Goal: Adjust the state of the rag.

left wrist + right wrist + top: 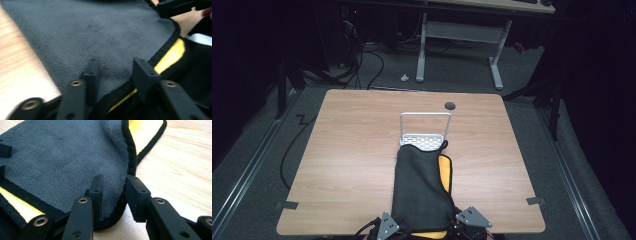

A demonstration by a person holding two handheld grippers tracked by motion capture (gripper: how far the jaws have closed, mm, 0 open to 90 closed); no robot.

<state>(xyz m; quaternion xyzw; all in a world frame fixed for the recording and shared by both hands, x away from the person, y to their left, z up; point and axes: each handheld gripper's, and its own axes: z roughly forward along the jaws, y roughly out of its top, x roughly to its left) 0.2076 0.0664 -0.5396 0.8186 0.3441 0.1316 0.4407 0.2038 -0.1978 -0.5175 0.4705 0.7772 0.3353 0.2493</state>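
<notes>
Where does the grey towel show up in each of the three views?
High view: the towel lies low in the middle, running from the white rack to the near table edge.
Left gripper view: it fills the upper middle.
Right gripper view: it spreads across the upper left.
Shared landmark: its yellow underside.

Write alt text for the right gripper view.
The right gripper stands with its two black jaws apart astride the black-hemmed near corner of a dark grey cloth, whose yellow underside shows at a fold. Everything lies on a light wooden table.
</notes>
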